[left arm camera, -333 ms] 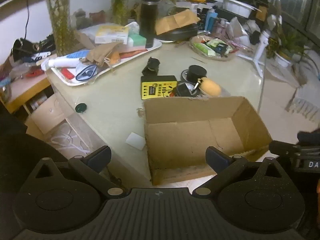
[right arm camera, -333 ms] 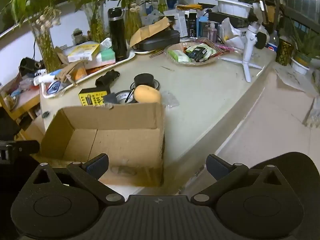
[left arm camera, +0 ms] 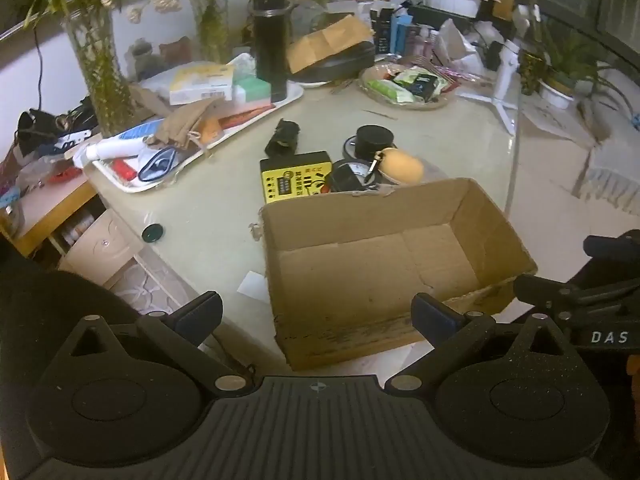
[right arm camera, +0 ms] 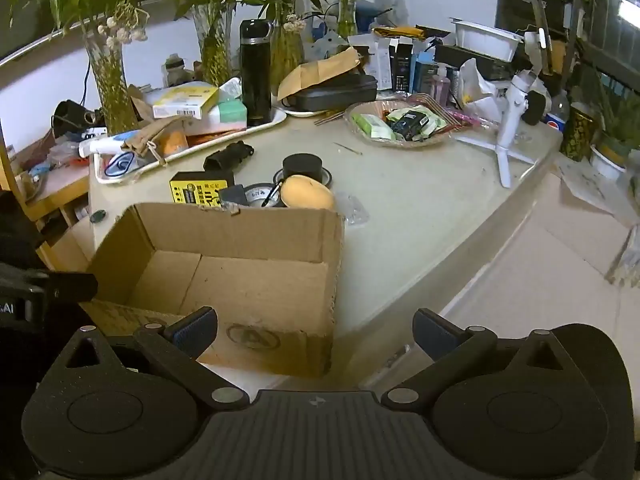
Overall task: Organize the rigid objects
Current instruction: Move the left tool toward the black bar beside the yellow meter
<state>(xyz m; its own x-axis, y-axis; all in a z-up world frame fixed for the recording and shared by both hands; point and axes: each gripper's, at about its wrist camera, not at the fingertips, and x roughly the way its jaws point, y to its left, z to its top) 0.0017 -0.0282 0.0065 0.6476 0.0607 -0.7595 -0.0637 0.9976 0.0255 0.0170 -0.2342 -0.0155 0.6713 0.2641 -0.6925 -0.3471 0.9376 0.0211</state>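
An open, empty cardboard box (left arm camera: 464, 204) stands at the table's near edge; it also shows in the right wrist view (right arm camera: 240, 236). Behind it lie a yellow device (left arm camera: 296, 182), a black block (left arm camera: 283, 142), a black round jar (left arm camera: 374, 138), a round gauge (left arm camera: 352, 174) and an orange-yellow oval object (left arm camera: 402, 166), which also shows in the right wrist view (right arm camera: 307, 193). My left gripper (left arm camera: 316, 316) is open and empty, near the box's front left. My right gripper (right arm camera: 314, 330) is open and empty at the box's front right corner.
A white tray (left arm camera: 248, 124) of mixed items and a black flask (left arm camera: 271, 44) stand at the back left. A glass bowl of packets (left arm camera: 408, 86) and a white tripod (left arm camera: 502, 84) stand at the back right. Plant vases line the wall. A small dark cap (left arm camera: 152, 233) lies near the left edge.
Both views have shifted slightly; the box sits a little further right in the left wrist view. Both grippers stay open and nothing on the table has moved.
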